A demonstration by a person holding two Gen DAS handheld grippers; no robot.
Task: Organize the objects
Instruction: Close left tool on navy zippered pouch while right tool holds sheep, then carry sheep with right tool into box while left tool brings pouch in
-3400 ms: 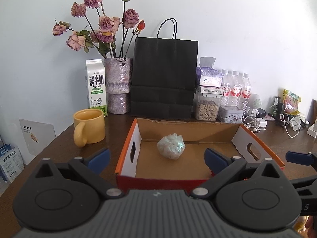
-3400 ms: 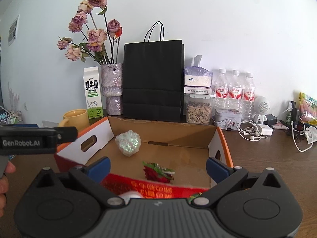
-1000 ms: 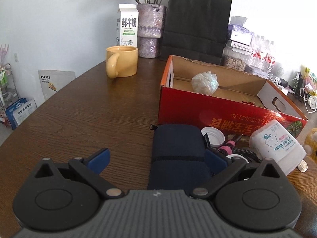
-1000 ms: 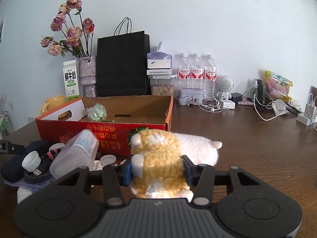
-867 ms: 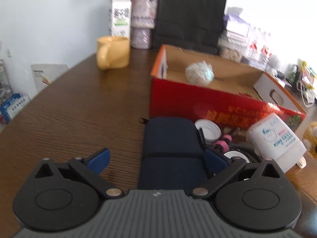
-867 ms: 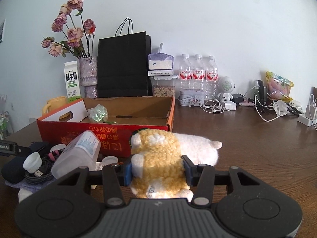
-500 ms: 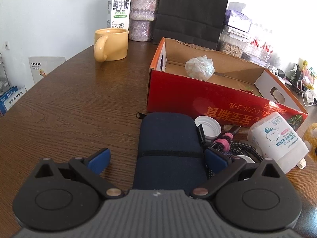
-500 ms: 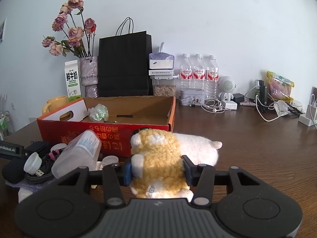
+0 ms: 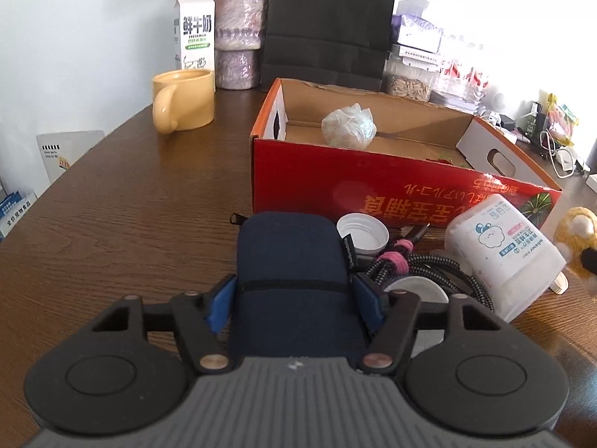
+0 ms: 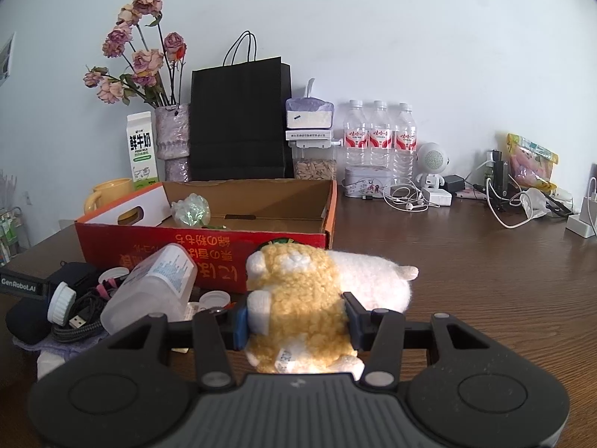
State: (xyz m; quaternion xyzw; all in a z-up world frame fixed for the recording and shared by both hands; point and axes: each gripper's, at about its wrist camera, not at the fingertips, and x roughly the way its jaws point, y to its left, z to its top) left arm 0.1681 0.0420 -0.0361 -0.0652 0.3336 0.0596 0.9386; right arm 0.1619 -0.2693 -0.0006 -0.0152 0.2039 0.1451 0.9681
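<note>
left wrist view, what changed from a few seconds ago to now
The left gripper went from hovering open over the red box to the navy pouch lying in front of it; its jaws have just been closing and its pads now sit against the pouch's sides. The right gripper left the box too and has been clamped on the plush toy over the last second. The wrapped ball stayed in the box.

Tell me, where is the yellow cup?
In the left wrist view, the yellow cup stands on the table's far left, in front of the milk carton, left of the red box.
</note>
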